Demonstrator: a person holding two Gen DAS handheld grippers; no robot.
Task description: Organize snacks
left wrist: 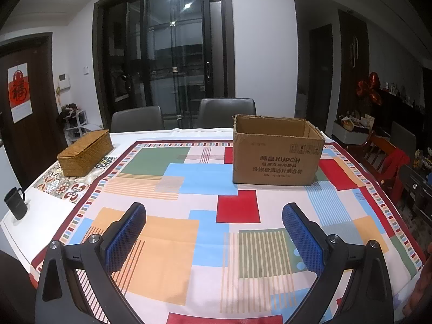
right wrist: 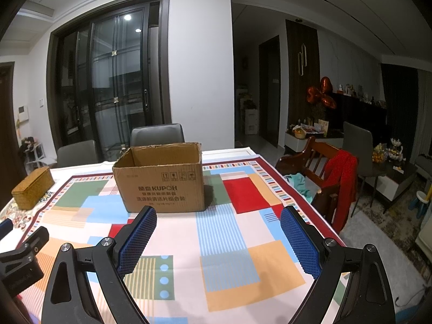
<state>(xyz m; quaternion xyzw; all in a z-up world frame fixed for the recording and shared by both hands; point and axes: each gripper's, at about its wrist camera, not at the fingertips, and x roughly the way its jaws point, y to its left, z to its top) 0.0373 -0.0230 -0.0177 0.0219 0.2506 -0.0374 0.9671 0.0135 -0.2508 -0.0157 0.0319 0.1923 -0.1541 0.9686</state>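
Observation:
An open brown cardboard box (left wrist: 276, 155) printed KUPOH stands upright on the patterned tablecloth (left wrist: 189, 183), at the far right of the table; the right wrist view shows it (right wrist: 162, 181) straight ahead. Its inside is hidden by its front wall. No snacks are in view. My left gripper (left wrist: 214, 210) is open and empty, held above the cloth well in front of the box. My right gripper (right wrist: 218, 214) is open and empty, just in front of the box. Part of the left gripper shows at the lower left of the right wrist view (right wrist: 21, 253).
A closed woven rattan box (left wrist: 85, 152) sits at the table's far left; it also shows in the right wrist view (right wrist: 32, 187). A black mug (left wrist: 15, 202) stands near the left edge. Grey chairs (left wrist: 226, 112) stand behind the table; a wooden chair with red cloth (right wrist: 332, 178) stands right.

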